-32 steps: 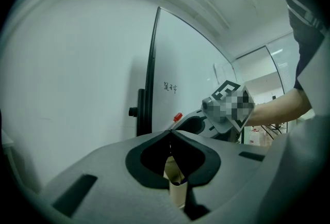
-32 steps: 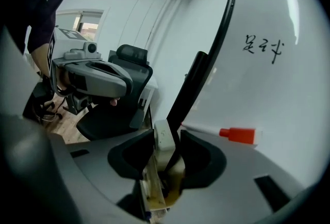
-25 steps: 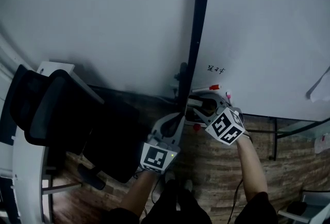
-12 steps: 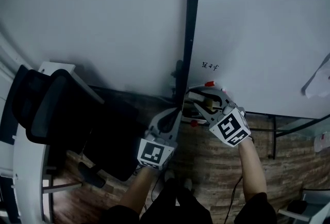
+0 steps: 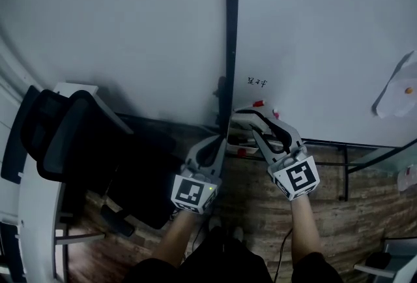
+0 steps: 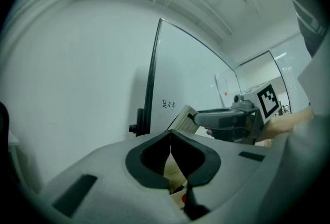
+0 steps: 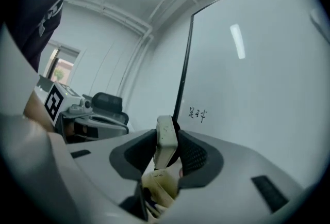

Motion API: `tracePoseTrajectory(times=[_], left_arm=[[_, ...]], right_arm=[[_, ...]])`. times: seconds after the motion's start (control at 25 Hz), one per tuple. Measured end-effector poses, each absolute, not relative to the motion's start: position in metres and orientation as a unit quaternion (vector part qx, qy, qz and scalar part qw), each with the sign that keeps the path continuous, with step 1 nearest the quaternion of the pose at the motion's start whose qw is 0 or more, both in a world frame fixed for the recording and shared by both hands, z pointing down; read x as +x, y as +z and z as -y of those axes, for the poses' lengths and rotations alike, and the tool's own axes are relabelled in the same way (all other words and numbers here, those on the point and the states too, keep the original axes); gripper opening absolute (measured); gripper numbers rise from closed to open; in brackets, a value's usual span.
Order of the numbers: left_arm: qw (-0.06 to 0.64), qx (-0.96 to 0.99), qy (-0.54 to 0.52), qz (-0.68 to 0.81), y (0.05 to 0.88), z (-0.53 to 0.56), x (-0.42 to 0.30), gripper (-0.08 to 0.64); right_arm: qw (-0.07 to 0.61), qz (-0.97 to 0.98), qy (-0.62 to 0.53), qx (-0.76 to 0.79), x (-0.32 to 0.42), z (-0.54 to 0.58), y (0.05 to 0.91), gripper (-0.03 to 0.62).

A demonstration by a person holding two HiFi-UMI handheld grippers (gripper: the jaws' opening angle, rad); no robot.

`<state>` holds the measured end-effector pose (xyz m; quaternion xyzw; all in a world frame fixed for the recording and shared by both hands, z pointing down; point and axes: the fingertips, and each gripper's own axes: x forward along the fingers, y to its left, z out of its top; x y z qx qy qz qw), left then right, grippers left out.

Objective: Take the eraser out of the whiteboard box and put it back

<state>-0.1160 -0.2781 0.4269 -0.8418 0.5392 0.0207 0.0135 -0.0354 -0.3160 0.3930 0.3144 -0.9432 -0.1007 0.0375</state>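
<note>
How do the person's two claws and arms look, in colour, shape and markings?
Both the left claw and the right claw are light grey plastic shells with black rubbery pads. Each carries a white cube printed with black square markers. The forearms are bare; a dark sleeve shows near the elbow.

Wood-patterned floor (image 5: 339, 203) spreads below the whiteboard (image 5: 313, 34). A black office chair (image 5: 78, 138) stands on it, left of the whiteboard. The whiteboard box (image 5: 238, 124) sits at the whiteboard's lower left corner.
</note>
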Motion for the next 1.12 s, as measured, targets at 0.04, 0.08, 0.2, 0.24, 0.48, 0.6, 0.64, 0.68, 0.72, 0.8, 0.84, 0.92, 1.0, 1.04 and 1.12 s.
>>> tracePoseTrajectory(times=[0.04,0.08,0.2,0.24,0.48,0.6,0.64,0.68,0.72,0.8,0.84,0.92,1.0,1.04,1.12], left_arm=[[0.011,-0.841,0.023,-0.54,0.427,0.276,-0.115,0.006],[0.009,-0.841,0.026,-0.541,0.425,0.274,-0.114,0.006],[0.008,-0.839,0.039,-0.543,0.419,0.265,-0.113,0.005],[0.008,-0.839,0.043,-0.543,0.417,0.261,-0.113,0.005],[0.022,-0.844,0.044,-0.534,0.407,0.235,-0.101,0.005],[0.04,-0.847,0.048,-0.528,0.394,0.224,-0.094,0.006],[0.043,-0.847,0.05,-0.527,0.39,0.221,-0.092,0.005],[0.047,-0.847,0.054,-0.527,0.384,0.217,-0.089,0.005],[0.053,-0.847,0.059,-0.525,0.377,0.214,-0.087,0.006],[0.072,-0.848,0.066,-0.521,0.361,0.206,-0.083,0.005],[0.08,-0.847,0.068,-0.52,0.354,0.202,-0.081,0.005],[0.091,-0.846,0.074,-0.52,0.342,0.196,-0.079,0.005],[0.102,-0.845,0.075,-0.519,0.334,0.189,-0.076,0.005],[0.106,-0.845,0.075,-0.519,0.332,0.187,-0.075,0.006],[0.114,-0.844,0.077,-0.519,0.328,0.181,-0.074,0.006]], right_arm=[[0.014,0.94,-0.086,0.33,-0.03,0.313,0.393,0.115],[-0.008,0.936,-0.073,0.344,-0.024,0.309,0.394,0.115],[-0.069,0.92,-0.046,0.383,-0.008,0.296,0.394,0.115],[-0.088,0.914,-0.039,0.395,-0.003,0.29,0.393,0.115],[-0.148,0.893,-0.034,0.424,0.018,0.258,0.372,0.115],[-0.154,0.892,-0.046,0.424,0.024,0.245,0.362,0.115],[-0.157,0.89,-0.05,0.424,0.027,0.241,0.358,0.115],[-0.161,0.889,-0.053,0.426,0.03,0.238,0.354,0.115],[-0.168,0.886,-0.057,0.429,0.033,0.234,0.349,0.115],[-0.178,0.881,-0.066,0.433,0.039,0.226,0.34,0.115],[-0.182,0.88,-0.071,0.434,0.042,0.221,0.336,0.115],[-0.19,0.877,-0.078,0.434,0.047,0.213,0.328,0.115],[-0.198,0.876,-0.083,0.432,0.052,0.206,0.32,0.115],[-0.2,0.876,-0.085,0.431,0.053,0.203,0.317,0.115],[-0.203,0.876,-0.09,0.428,0.055,0.197,0.313,0.115]])
